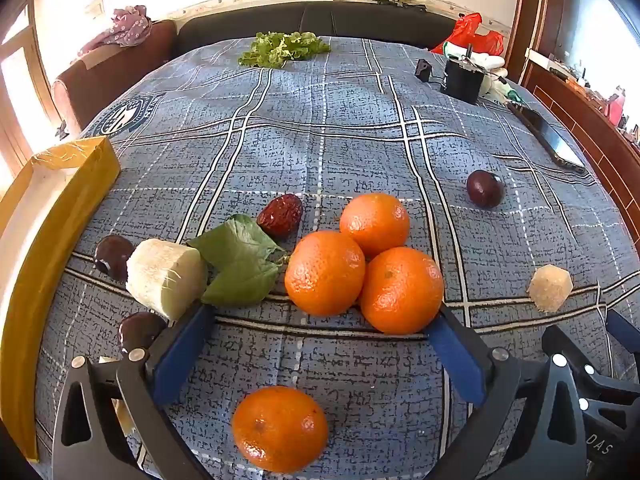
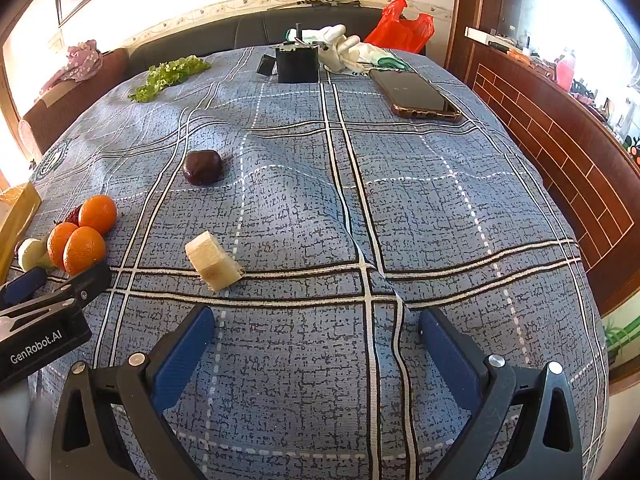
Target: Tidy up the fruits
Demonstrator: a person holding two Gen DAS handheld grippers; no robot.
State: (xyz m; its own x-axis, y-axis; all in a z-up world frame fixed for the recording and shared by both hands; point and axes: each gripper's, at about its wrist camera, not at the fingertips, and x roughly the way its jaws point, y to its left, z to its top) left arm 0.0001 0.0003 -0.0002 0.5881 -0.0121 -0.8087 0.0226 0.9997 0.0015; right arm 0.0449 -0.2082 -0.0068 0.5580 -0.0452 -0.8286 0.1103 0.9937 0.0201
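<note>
In the left wrist view my left gripper (image 1: 320,316) stands wide open above the blue checked cloth (image 1: 320,128). Three oranges (image 1: 360,260) cluster just beyond its fingertips, and a lone orange (image 1: 280,428) lies between the fingers without touching them. A red date (image 1: 280,215), green leaves (image 1: 240,260), a pale sugarcane chunk (image 1: 166,276) and dark round fruits (image 1: 114,256) lie to the left. Another dark fruit (image 1: 485,189) and a second cane piece (image 1: 550,288) lie right. My right gripper (image 2: 316,316) is open over bare cloth, with the cane piece (image 2: 214,261) and dark fruit (image 2: 202,167) ahead on its left.
A yellow box (image 1: 60,208) stands at the left edge. Lettuce (image 1: 282,49), a black container (image 1: 461,77), a phone (image 2: 416,94), white gloves (image 2: 340,46) and a red bag (image 2: 400,28) sit at the far side. A wooden cabinet (image 2: 560,152) borders the right.
</note>
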